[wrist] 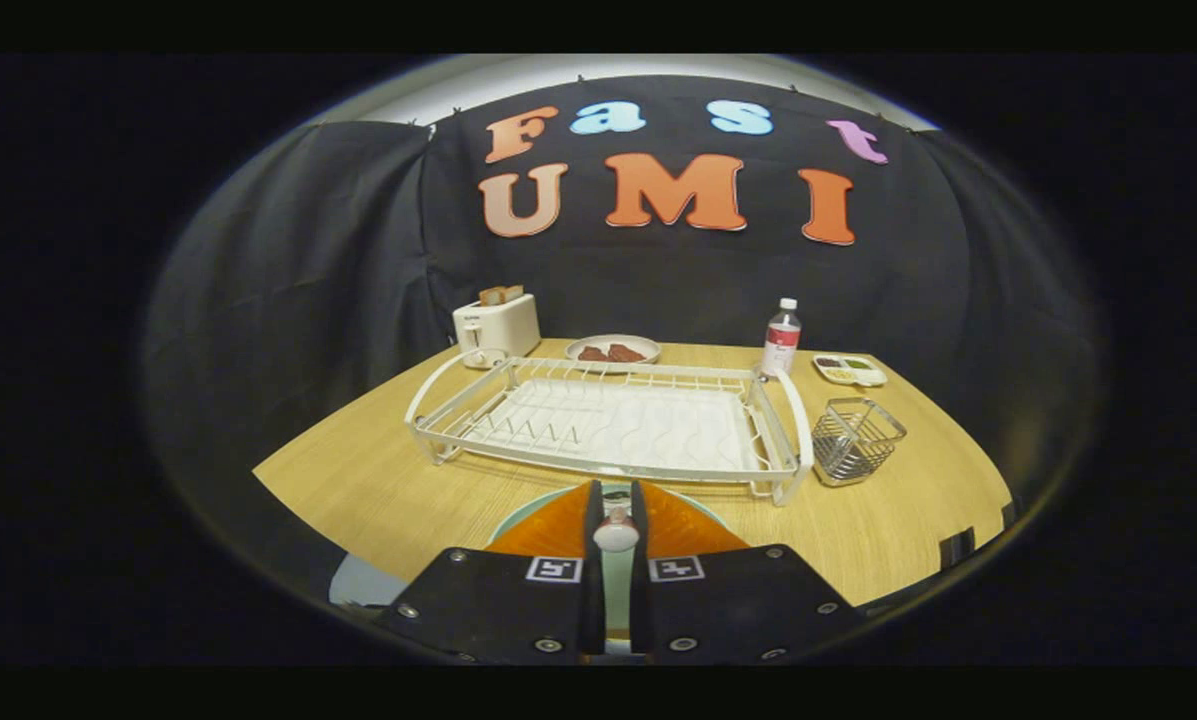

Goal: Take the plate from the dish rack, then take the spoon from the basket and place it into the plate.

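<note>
My gripper (613, 488) hangs low over the near part of the wooden table (378, 480), its fingers close together with only a narrow slit between them. In that slit sits the spoon (615, 532), of which a small pale rounded end shows; both fingers press on it. Under the fingers lies the pale green plate (521, 513), its rim curving out on either side of them. Just beyond the fingertips stands the white dish rack (608, 425) with nothing in it. To the right of the rack stands the wire basket (858, 440), with nothing showing inside.
Along the back of the table stand a white toaster (496, 326) with toast in it, a plate of dark food (613, 350), a clear bottle (781, 340) and a small white tray (849, 370) of food. Black cloth walls close in the booth.
</note>
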The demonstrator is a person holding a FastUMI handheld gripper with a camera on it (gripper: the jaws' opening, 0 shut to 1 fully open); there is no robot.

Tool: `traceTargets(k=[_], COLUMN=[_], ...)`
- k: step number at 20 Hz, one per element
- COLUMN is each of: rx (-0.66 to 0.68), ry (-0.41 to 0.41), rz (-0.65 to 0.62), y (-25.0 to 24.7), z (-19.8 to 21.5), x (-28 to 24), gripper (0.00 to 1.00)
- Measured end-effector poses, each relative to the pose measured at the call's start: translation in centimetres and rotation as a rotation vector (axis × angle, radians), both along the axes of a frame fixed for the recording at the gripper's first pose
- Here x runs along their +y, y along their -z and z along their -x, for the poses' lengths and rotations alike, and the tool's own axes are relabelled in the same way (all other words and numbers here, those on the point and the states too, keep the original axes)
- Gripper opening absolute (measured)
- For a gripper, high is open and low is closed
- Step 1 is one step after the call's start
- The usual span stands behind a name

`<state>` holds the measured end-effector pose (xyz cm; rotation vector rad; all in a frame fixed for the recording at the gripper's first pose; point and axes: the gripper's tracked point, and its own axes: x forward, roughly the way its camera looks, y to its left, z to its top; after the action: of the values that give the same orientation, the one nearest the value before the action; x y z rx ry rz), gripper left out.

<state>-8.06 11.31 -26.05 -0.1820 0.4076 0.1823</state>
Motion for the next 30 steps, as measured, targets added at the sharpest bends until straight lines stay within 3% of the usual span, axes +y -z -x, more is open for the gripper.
traceTargets(k=[8, 11, 17, 18, 22, 26, 30], rx=[0.059, 0.100, 0.124, 0.119, 0.086, 0.050, 0.011], ry=[-0.017, 0.033, 0.114, 0.120, 0.136, 0.161, 0.181], rz=[0.028, 0.046, 0.018, 0.011, -0.007, 0.000, 0.010], y=[3.2, 4.0, 2.7, 2.1, -1.2, -4.2, -7.0], z=[-0.4, -0.4, -0.6, -0.7, -1.8, -2.8, -3.8], x=[0.1, -1.5, -4.5, -4.9, -7.1, -9.3, -11.3], gripper=[0.12, 0.17, 0.38, 0.48, 0.75, 0.97, 0.98])
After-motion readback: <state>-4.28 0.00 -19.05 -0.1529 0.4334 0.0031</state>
